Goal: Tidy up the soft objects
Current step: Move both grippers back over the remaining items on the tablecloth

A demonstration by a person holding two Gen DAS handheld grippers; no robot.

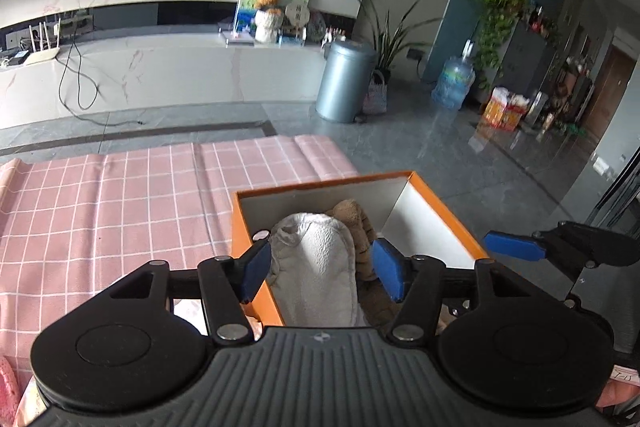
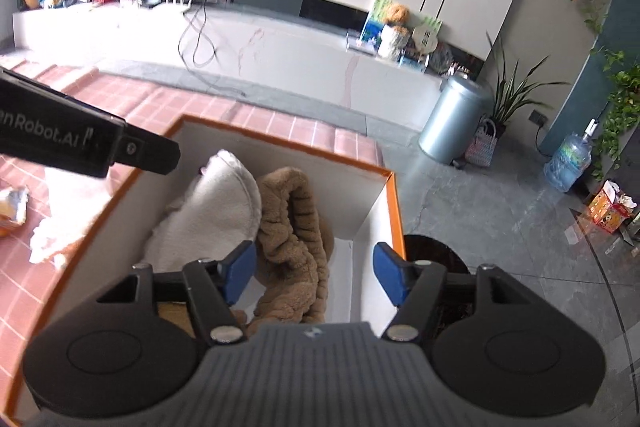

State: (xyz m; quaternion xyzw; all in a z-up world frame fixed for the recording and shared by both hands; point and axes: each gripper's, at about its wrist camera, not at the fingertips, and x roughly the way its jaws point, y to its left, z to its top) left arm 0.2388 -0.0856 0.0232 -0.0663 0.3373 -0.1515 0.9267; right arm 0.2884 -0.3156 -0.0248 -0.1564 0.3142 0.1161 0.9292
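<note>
L gripper point(image 1: 322, 269) hangs over the orange box point(image 1: 444, 203), jaws spread, pads clear of the white fluffy item point(image 1: 320, 259) that sits between them but isn't pinched. R gripper point(image 2: 314, 273) also over the box point(image 2: 394, 211), jaws spread, nothing gripped; brown plush fabric point(image 2: 294, 239) lies below, between its pads. Inside the box: white item point(image 2: 218, 199) at 9 o'clock, brown one beside it, touching, toward 3 o'clock. Box sits on a bench w/ pink checked cloth point(image 1: 120, 195). In the R wrist view, crumpled white stuff point(image 2: 52, 231) lies on the cloth outside the box at 9 o'clock. Grey bin point(image 1: 344, 79) on floor at 12–1 o'clock.
</note>
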